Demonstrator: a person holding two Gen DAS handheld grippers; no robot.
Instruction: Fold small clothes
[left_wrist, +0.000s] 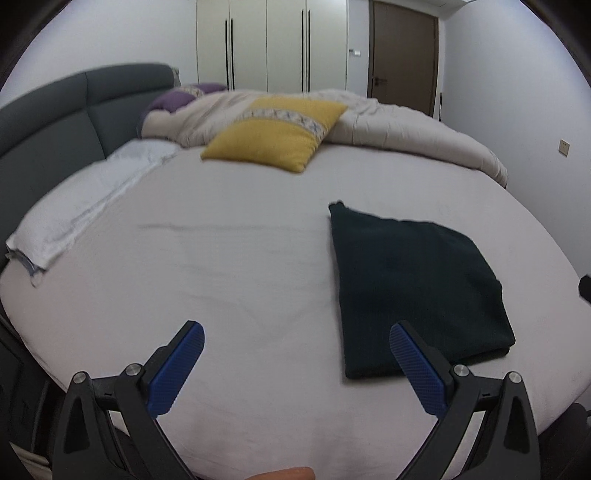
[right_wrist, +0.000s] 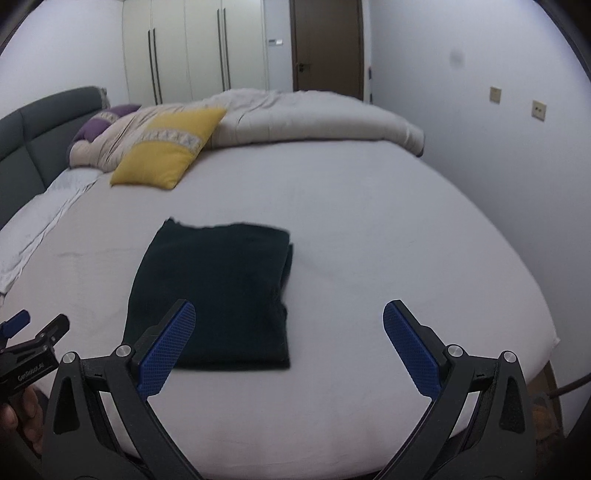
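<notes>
At the far left your view catches the grey headboard (left_wrist: 55, 110), its near end cut off by the frame edge, and a white pillow (left_wrist: 81, 206) lying flat along that side of the bed (left_wrist: 221, 258). Beside it, further back, a purple cushion (left_wrist: 177, 98) is mostly buried under the bunched beige duvet (left_wrist: 388, 122), and a yellow cushion (left_wrist: 273, 138) leans on the duvet's near edge.

Your left gripper (left_wrist: 296, 362) hangs above the bare sheet with its blue pads spread wide, holding nothing. From the right camera only its tip shows at the left edge, too little to judge.

Just right of it lies the dark garment (right_wrist: 218, 291), folded into a flat rectangle on the sheet, layered edges showing along its right side. Its fabric is so dark that any seams or details are lost. The near corners are partly covered by a finger in each view.

Your right gripper (right_wrist: 290, 345) is likewise spread wide and empty, its left finger in front of the garment's near edge; whether it touches the cloth can't be told. A cupboard (right_wrist: 192, 48) and brown door (right_wrist: 327, 44) stand behind.
</notes>
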